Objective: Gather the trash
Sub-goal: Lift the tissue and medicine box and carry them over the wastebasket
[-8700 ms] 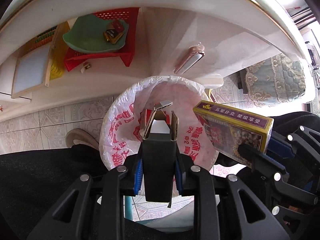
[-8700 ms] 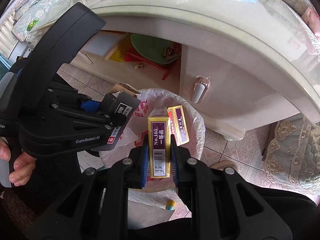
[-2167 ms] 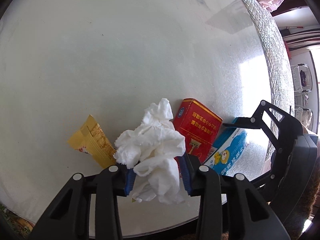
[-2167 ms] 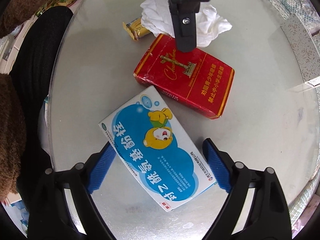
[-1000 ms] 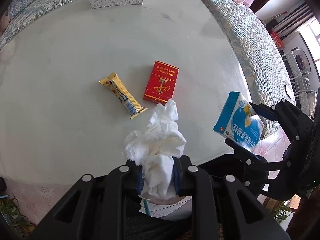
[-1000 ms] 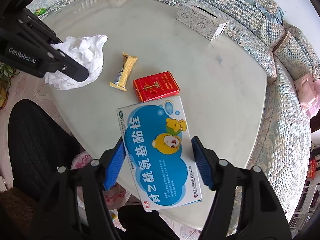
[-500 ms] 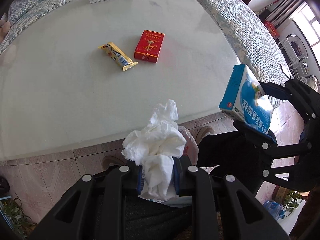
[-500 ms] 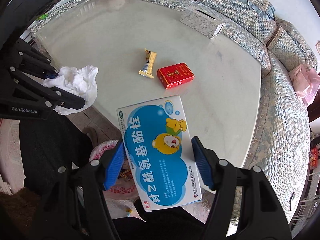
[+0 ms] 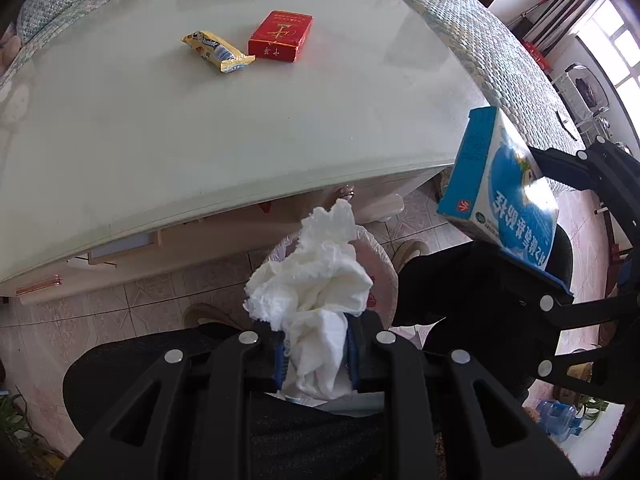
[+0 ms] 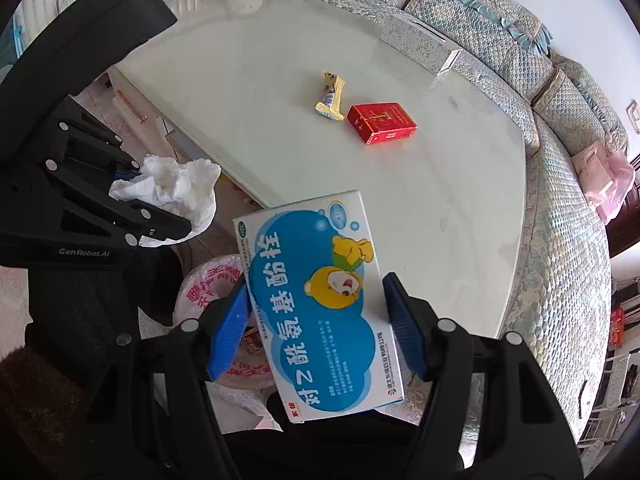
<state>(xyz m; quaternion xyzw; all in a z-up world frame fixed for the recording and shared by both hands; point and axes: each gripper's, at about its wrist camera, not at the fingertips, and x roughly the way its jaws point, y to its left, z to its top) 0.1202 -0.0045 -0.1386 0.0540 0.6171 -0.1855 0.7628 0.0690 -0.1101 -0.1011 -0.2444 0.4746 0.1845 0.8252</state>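
Note:
My left gripper (image 9: 316,354) is shut on a crumpled white tissue (image 9: 316,284), held off the table's near edge and over the bin lined with a pink-printed white bag (image 9: 382,264). The right wrist view shows the same tissue (image 10: 176,192) at the left. My right gripper (image 10: 316,320) is shut on a blue-and-white medicine box (image 10: 320,304) with a cartoon bear, held above the bin (image 10: 212,284). In the left wrist view that box (image 9: 500,192) hangs at the right. A red cigarette pack (image 9: 280,36) and a yellow snack wrapper (image 9: 218,52) lie on the glass table (image 9: 160,128).
A patterned tissue box (image 10: 420,46) stands at the table's far edge, and a quilted sofa (image 10: 560,184) curves round behind it. Dark trouser legs (image 9: 312,432) of a person fill the foreground. Tiled floor (image 9: 132,304) and a drawer front (image 9: 120,246) show under the table.
Both grippers have drawn back from over the table with their loads. The table's edge, the floor and the bin have come into view below them. The red pack and wrapper look farther away.

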